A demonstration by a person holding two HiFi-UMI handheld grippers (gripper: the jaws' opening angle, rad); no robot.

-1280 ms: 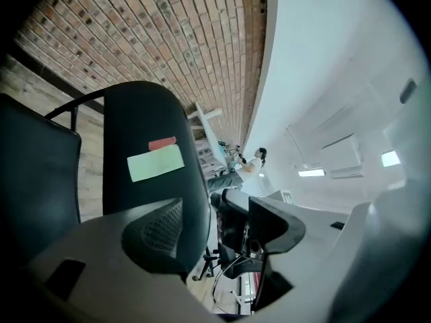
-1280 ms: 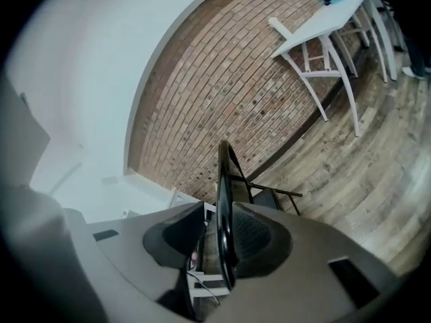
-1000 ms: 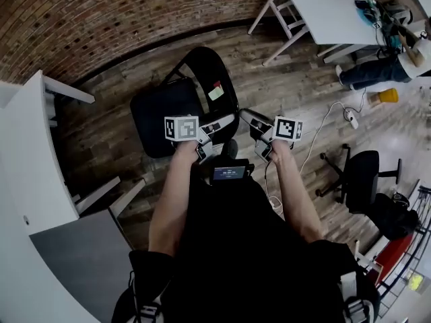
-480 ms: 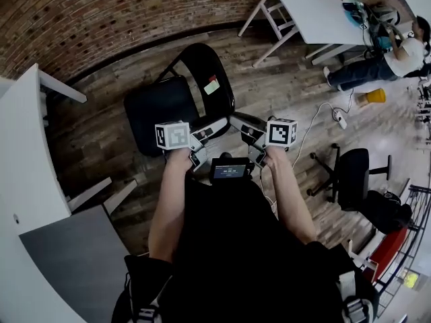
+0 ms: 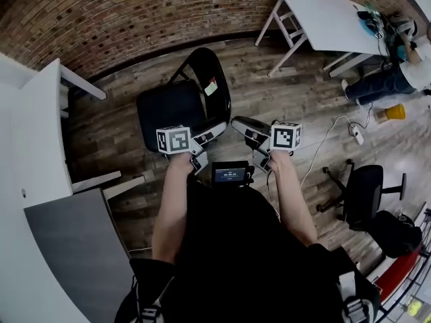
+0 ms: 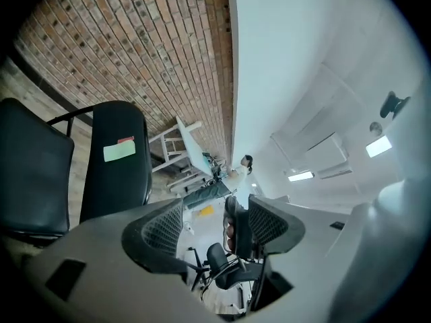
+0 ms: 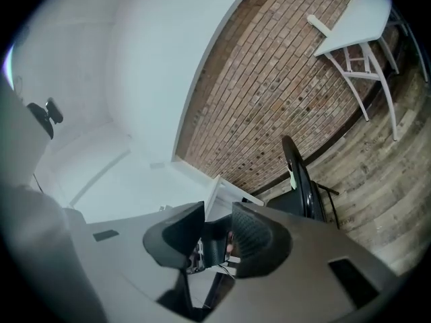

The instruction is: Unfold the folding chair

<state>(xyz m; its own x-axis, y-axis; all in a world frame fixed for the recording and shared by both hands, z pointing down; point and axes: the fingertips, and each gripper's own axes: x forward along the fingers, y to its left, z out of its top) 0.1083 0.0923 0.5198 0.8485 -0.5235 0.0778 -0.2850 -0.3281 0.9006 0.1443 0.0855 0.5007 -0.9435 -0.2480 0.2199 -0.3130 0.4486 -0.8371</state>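
Head view: folding chair (image 5: 178, 103) standing open on the floor (image 5: 289, 93), just ahead of both jaws. Left gripper (image 5: 214, 130) and right gripper (image 5: 241, 124) held close together, touching nothing, likely kept clear because the seat looks down already.

Left gripper view: jaws wide, nothing between; folding chair off to their left, label (image 6: 120, 151) on its back.

Right gripper view: jaws narrower but apart, empty; folding chair edge-on to their right, a side not shown from above.
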